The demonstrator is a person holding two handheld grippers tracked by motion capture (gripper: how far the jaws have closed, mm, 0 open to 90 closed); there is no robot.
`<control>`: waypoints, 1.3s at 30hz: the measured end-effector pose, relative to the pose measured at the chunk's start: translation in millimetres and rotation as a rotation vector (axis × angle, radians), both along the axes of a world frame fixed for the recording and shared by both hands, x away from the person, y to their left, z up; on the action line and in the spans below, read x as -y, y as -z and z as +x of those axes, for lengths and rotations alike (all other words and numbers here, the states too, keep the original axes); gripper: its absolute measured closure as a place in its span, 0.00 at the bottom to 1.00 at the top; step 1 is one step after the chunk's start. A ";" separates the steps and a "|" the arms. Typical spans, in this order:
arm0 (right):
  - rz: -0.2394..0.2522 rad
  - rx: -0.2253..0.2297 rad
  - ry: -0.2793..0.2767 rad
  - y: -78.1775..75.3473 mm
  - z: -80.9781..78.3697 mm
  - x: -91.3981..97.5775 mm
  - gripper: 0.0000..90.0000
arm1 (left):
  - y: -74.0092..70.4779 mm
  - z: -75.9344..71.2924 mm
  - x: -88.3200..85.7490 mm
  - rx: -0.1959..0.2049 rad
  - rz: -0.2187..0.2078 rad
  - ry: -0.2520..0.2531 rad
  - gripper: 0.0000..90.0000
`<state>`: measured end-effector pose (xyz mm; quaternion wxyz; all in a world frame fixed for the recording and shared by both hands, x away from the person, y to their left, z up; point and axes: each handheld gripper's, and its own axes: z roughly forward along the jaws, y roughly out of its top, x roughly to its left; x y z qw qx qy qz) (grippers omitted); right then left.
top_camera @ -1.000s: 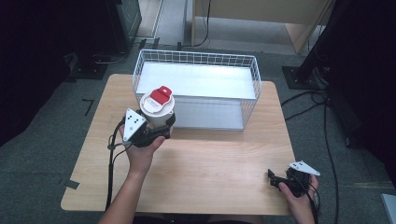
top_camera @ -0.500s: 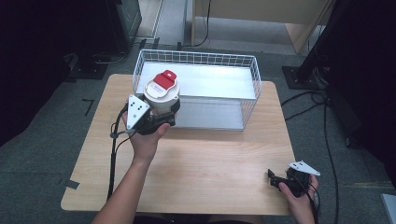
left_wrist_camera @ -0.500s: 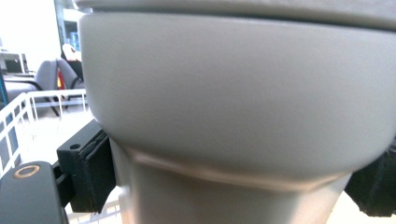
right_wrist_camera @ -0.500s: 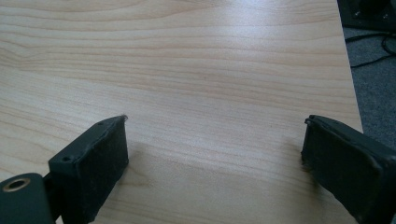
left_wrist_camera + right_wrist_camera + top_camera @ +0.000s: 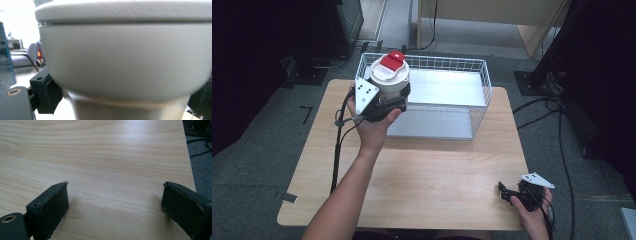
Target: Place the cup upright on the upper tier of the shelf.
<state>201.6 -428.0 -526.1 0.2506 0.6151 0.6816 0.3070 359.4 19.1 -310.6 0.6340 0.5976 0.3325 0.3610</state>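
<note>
A white round container (image 5: 389,80) with a red flip cap (image 5: 392,60) is held in the air over the near left corner of the wire basket (image 5: 477,75). My left gripper (image 5: 384,102) is shut on the container's lower body. In the left gripper view the container's pale wall (image 5: 125,57) looms close, with a black pad (image 5: 47,93) pressed against its narrower base. My right gripper (image 5: 512,194) rests low at the table's front right, open. The right gripper view has its two black pads (image 5: 50,207) wide apart over bare wood.
The wooden table (image 5: 427,170) carries the white wire basket at its far edge, with a pale flat bottom (image 5: 447,87). Black stands and cables (image 5: 557,100) lie on the grey floor to the right. A black cable (image 5: 336,150) trails from my left gripper.
My left gripper has carried the container up and away from me, from the table's left part to over the basket's near left corner. The right gripper has stayed still.
</note>
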 end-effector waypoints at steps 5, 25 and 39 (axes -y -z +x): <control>0.001 0.000 -0.002 -0.1 -0.1 0.5 0.08 | 1.5 11.6 4.6 -0.015 -0.007 0.000 0.09; 0.008 -0.002 -0.004 -0.2 -0.1 -0.2 0.08 | 4.6 77.5 32.5 -0.062 0.017 -0.047 0.09; 0.034 0.001 -0.009 -0.6 -0.7 2.1 0.08 | 6.7 94.5 32.6 -0.088 0.055 -0.100 0.10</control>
